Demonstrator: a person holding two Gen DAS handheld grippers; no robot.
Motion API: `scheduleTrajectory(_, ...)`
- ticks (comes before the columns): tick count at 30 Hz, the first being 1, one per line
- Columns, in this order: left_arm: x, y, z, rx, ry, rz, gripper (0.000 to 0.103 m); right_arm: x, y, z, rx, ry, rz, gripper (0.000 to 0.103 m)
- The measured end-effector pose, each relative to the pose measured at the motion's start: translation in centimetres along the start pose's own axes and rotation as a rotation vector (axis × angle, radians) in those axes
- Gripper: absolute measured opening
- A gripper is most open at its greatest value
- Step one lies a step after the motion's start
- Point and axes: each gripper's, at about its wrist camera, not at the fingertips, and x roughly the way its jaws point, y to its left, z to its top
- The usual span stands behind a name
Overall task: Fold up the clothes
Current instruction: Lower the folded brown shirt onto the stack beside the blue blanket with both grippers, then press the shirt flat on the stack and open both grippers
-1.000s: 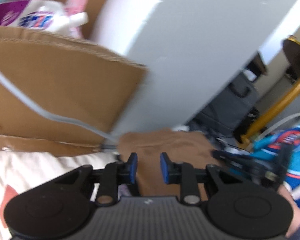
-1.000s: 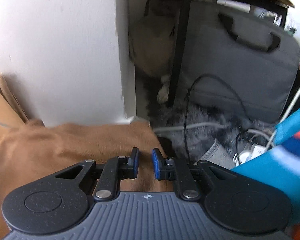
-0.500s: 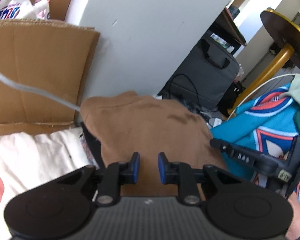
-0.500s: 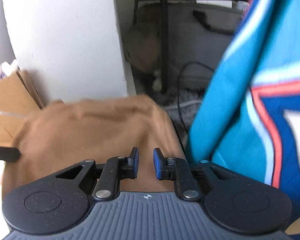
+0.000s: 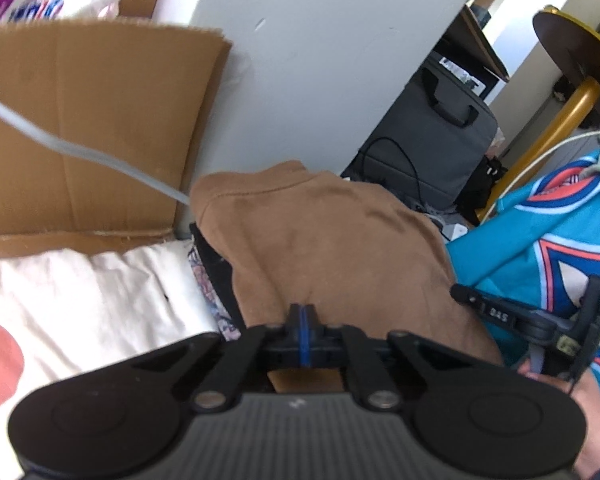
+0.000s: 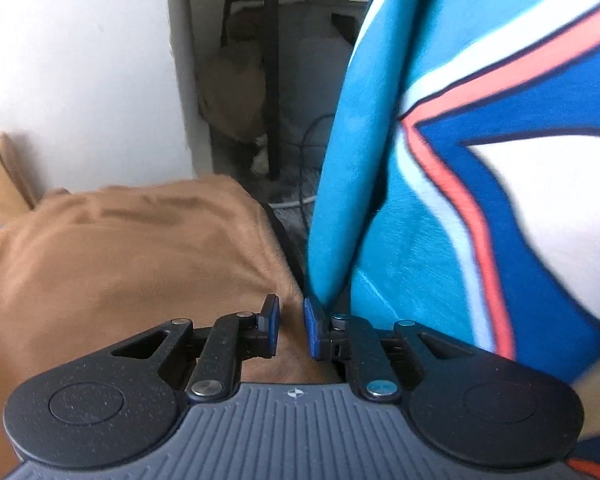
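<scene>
A brown garment (image 5: 340, 248) lies spread in front of both grippers; the right wrist view shows it at lower left (image 6: 120, 260). My left gripper (image 5: 302, 312) is shut, its blue pads pressed together on the near edge of the brown cloth, which puckers at the tips. My right gripper (image 6: 291, 320) is open by a narrow gap just over the brown garment's right edge, nothing between the pads. One of its fingers (image 5: 496, 312) shows at the right of the left wrist view. A teal garment with blue, white and coral print (image 6: 420, 220) hangs against its right finger.
A flattened cardboard box (image 5: 92, 120) leans on the white wall (image 5: 320, 60), crossed by a grey cable (image 5: 80, 152). White cloth with a pink patch (image 5: 80, 292) lies left. A grey bag (image 5: 432, 148), loose cables and a gold table leg (image 5: 548, 132) stand behind.
The left jaws have gone from a narrow gap to shut on the brown cloth. Both grippers drew back over the garment. The teal garment has come to fill the right wrist view's right side.
</scene>
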Motion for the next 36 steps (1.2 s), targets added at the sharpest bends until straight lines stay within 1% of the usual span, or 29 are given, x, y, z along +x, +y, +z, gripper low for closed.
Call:
scheduleTrajectory(1,-0.6,-0.2,0.1,0.001,-0.019,0.007,0.003,-0.6,-0.1,-0.1,0.014,-0.009,0.013,0.019)
scheduleTrajectory(2,-1.2,-0.3,0.1,-0.009,-0.041,0.005,0.006,-1.2,-0.2,-0.3,0.022,-0.019,0.021,0.019)
scheduleTrajectory(4,-2.1,-0.6,0.2,-0.037,-0.069,-0.016,0.007,-2.2,0.1,-0.8,0.018,-0.029,0.039,0.019)
scheduleTrajectory(8,-2.5,-1.7,-0.7,-0.05,-0.071,-0.049,0.007,-2.0,0.9,-2.1,-0.03,0.005,0.084,0.019)
scheduleTrajectory(10,-2.0,-2.5,-1.6,-0.037,-0.05,-0.054,0.007,-1.8,0.5,-2.8,-0.016,0.026,0.061,0.019)
scheduleTrajectory(13,-1.1,-3.0,-3.3,-0.033,-0.018,-0.025,0.007,-1.8,-0.6,-3.7,0.018,0.039,0.027,0.018)
scheduleTrajectory(16,-0.9,-2.6,-4.8,-0.057,-0.017,0.005,0.005,-2.3,-1.6,-4.5,0.028,0.05,0.02,0.018)
scheduleTrajectory(17,-1.0,-2.5,-5.1,-0.063,-0.019,0.012,0.004,-2.4,-1.8,-4.7,0.028,0.052,0.016,0.018)
scheduleTrajectory(20,-1.5,-2.3,-6.0,-0.079,-0.022,0.03,0.004,-2.8,-2.3,-5.3,0.033,0.056,-0.006,0.018)
scheduleTrajectory(24,-2.3,-2.7,-7.0,-0.073,-0.017,0.058,0.004,-2.8,-2.3,-6.1,0.024,0.066,-0.029,0.018)
scheduleTrajectory(28,-3.2,-2.9,-8.1,-0.063,-0.016,0.076,0.004,-3.3,-3.1,-7.1,0.03,0.097,-0.028,0.018)
scheduleTrajectory(30,-3.7,-2.9,-9.0,-0.066,-0.01,0.093,0.02,-3.7,-3.5,-7.6,0.034,0.11,-0.047,0.018)
scheduleTrajectory(31,-4.0,-2.9,-9.5,-0.07,-0.006,0.1,0.032,-3.9,-3.8,-7.9,0.037,0.115,-0.056,0.018)
scheduleTrajectory(33,-4.3,-2.8,-10.7,-0.082,0.003,0.094,0.034,-4.5,-4.1,-8.4,0.043,0.124,-0.066,0.019)
scheduleTrajectory(34,-4.4,-2.8,-11.3,-0.083,0.009,0.079,0.035,-4.7,-4.2,-8.6,0.043,0.128,-0.07,0.019)
scheduleTrajectory(35,-4.4,-2.9,-12.0,-0.079,0.018,0.065,0.04,-5.0,-4.3,-8.9,0.043,0.131,-0.073,0.019)
scheduleTrajectory(36,-4.4,-2.9,-12.7,-0.075,0.027,0.052,0.042,-5.3,-4.4,-9.2,0.044,0.131,-0.075,0.019)
